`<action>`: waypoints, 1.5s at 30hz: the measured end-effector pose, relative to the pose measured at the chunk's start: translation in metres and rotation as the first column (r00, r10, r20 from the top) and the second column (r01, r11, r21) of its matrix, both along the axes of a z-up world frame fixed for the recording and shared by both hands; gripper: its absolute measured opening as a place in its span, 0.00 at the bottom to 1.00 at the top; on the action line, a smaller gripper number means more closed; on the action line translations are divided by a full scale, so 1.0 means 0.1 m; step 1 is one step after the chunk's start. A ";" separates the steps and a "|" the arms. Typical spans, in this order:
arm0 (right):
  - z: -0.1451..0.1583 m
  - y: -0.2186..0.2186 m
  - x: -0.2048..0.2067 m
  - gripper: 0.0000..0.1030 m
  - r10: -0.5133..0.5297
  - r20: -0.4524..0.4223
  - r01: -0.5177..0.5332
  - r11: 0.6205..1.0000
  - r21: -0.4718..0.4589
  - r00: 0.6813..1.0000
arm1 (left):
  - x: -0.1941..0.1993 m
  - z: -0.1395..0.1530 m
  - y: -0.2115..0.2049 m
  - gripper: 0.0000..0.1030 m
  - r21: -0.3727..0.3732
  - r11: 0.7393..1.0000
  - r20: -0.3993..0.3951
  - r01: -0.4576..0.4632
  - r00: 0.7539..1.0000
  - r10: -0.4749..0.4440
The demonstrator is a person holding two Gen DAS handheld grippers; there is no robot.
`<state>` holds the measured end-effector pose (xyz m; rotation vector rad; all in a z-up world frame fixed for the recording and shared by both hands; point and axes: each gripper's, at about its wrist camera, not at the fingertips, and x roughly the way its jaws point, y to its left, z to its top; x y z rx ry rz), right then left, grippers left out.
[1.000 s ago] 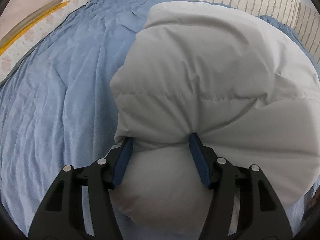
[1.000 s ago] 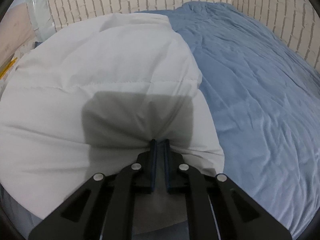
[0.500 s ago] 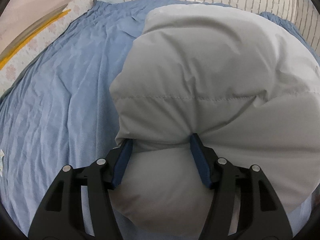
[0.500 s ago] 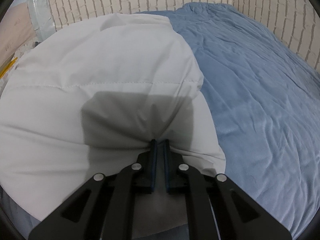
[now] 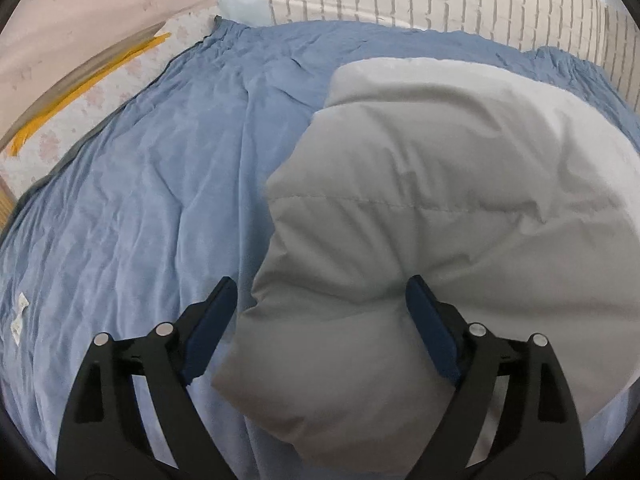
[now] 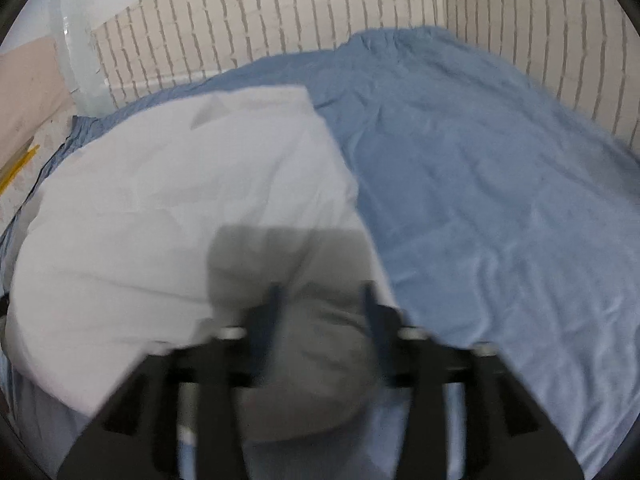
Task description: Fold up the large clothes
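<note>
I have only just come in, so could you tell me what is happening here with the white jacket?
A person with a gripper in each hand is folding a puffy white jacket on a bed with a blue sheet. The left gripper is open, its fingers astride a bulging edge of the jacket. The right gripper, blurred by motion, is also open at the near edge. Neither grips the jacket.

- I am finding no readable text, brand, number or sign in either wrist view.
- A small white tag [image 5: 19,317] is lying on the blue bedsheet [image 5: 140,208], its print too small to read.
</note>
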<state>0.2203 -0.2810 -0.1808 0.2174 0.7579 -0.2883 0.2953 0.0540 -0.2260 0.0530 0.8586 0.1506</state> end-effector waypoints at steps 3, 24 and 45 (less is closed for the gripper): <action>0.02 -0.03 -0.03 0.58 0.021 -0.021 -0.021 1.000 -0.015 1.000 | 0.01 -0.04 -0.05 0.83 -0.002 1.000 -0.003 0.003 1.000 -0.003; -0.31 -0.23 0.06 0.80 0.120 -0.072 -0.095 0.955 0.280 0.990 | -0.10 0.36 0.21 0.90 0.009 1.000 0.003 -0.013 1.000 0.013; -0.29 0.41 0.47 0.55 0.262 -0.104 -0.258 0.965 0.055 0.959 | -0.11 0.32 0.25 0.96 0.025 1.000 -0.010 -0.013 1.000 0.013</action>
